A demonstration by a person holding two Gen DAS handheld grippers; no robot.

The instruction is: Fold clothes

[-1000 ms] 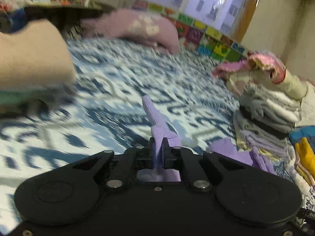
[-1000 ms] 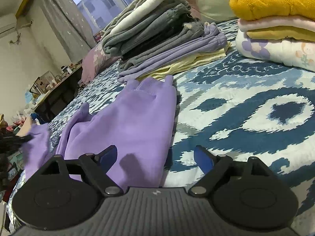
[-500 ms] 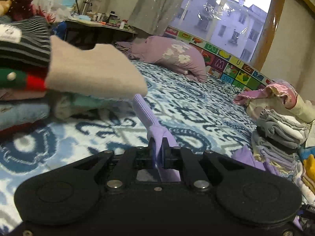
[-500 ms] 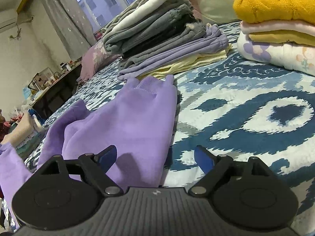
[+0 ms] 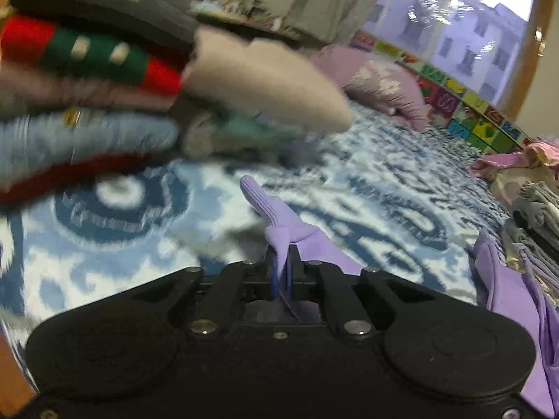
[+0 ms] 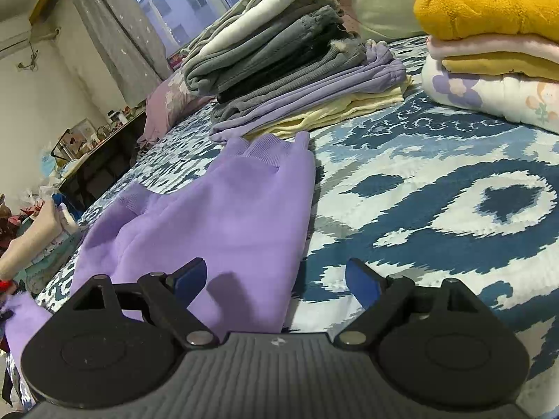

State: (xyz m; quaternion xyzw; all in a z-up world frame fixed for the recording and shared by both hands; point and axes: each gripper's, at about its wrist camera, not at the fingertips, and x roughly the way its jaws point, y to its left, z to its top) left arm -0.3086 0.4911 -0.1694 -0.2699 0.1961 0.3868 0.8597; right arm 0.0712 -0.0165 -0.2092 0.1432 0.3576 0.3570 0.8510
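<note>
Lilac fleece, a sweatshirt, lies flat on the blue patterned bedspread just ahead of the right gripper, whose jaws stand wide with nothing between them. The left gripper is clamped on the ribbed sleeve cuff, which sticks out forward past its fingers. A blurred stack of folded sweaters rises ahead of it to the left.

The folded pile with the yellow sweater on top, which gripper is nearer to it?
Right. The right gripper hovers open over the bedspread with that pile just ahead; the left gripper, shut on the purple garment, faces another stack.

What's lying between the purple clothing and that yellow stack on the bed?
In the right wrist view, only bare patterned bedspread separates the purple garment from the yellow-topped stack.
</note>
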